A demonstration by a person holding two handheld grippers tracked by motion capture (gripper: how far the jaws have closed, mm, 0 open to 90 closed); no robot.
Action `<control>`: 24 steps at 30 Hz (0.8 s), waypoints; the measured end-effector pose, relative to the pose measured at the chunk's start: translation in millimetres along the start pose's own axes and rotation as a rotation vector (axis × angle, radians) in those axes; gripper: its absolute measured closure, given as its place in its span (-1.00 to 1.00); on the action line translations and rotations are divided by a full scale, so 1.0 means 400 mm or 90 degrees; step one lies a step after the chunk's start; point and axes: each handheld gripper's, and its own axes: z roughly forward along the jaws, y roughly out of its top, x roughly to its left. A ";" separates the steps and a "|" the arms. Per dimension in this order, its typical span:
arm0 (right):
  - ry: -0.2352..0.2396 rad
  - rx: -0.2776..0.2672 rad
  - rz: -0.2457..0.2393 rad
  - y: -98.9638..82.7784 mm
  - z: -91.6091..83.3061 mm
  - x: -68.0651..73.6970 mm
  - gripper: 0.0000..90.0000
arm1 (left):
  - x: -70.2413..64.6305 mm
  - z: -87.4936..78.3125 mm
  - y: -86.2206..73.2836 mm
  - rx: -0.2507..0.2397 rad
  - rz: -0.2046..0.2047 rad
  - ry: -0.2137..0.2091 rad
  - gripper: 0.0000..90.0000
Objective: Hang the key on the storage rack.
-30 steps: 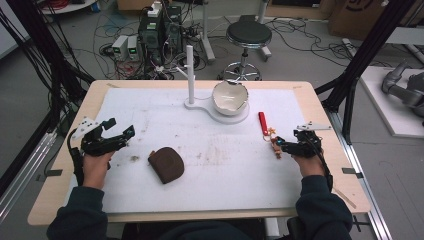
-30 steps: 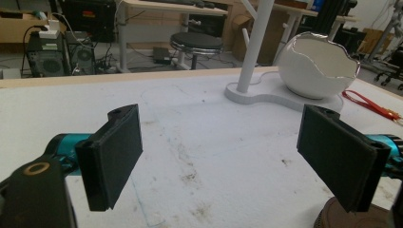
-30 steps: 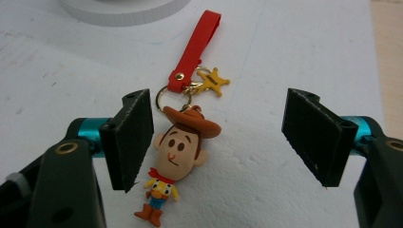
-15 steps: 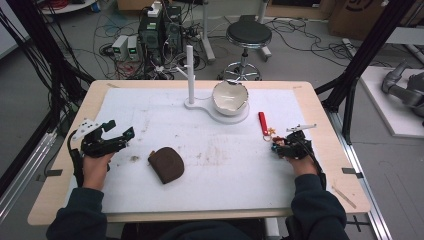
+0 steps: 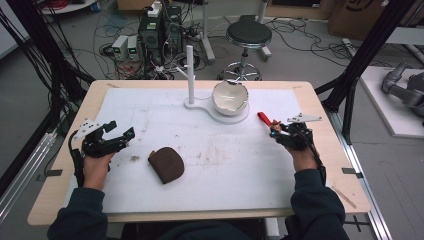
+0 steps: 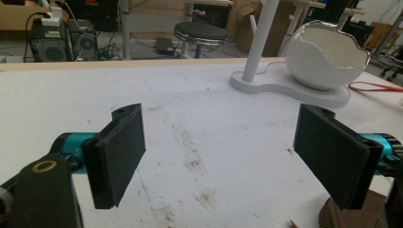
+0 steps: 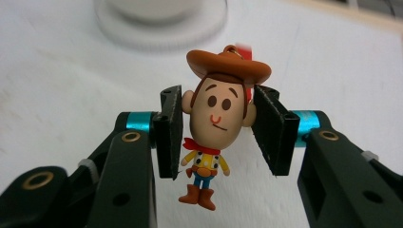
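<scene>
Nearest, right gripper (image 7: 216, 130) just closing, now clamped on the cowboy keychain figure (image 7: 216, 118) by its head, lifted right of the broken-egg bowl (image 5: 230, 97). Left gripper (image 5: 120, 136) spread wide, idle. Pickup done; hanging on the white post (image 5: 190, 72) likely left.

Two hand-held grippers (image 5: 120, 136) (image 5: 274, 131), one cowboy figure (image 7: 216, 116), one brown pouch (image 5: 167, 164), one white eggshell bowl (image 5: 229, 97) beside one white post stand (image 5: 190, 75).
</scene>
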 end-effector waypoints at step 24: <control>0.184 -0.152 -0.143 0.374 0.019 0.145 0.26 | 0.001 0.001 -0.002 0.001 0.002 -0.002 -0.61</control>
